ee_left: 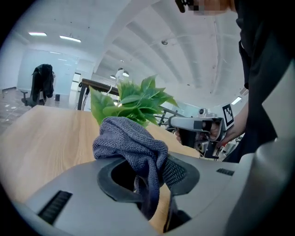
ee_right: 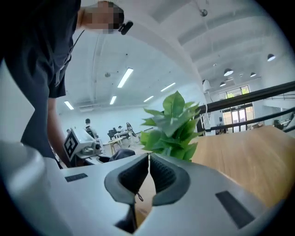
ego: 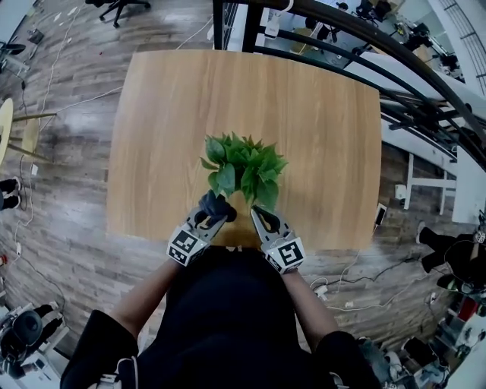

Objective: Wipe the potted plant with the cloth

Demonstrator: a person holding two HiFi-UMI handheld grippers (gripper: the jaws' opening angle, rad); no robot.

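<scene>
A small potted plant with green leaves (ego: 243, 171) stands on the wooden table (ego: 319, 121), near its front edge; the foliage hides the pot. My left gripper (ego: 215, 212) is shut on a dark grey cloth (ego: 217, 205) at the plant's near left side. In the left gripper view the cloth (ee_left: 131, 143) bunches over the jaws, with the plant (ee_left: 133, 101) just behind it. My right gripper (ego: 260, 216) is at the plant's near right side, shut, with nothing visible between its pads (ee_right: 161, 173). In the right gripper view the leaves (ee_right: 173, 126) rise close beyond the fingertips.
A black metal railing (ego: 364, 45) runs past the table's far right corner. An office chair (ego: 121, 7) stands on the floor at the back left. Cables (ego: 357, 281) lie on the wooden floor to the right. Bare tabletop lies around the plant.
</scene>
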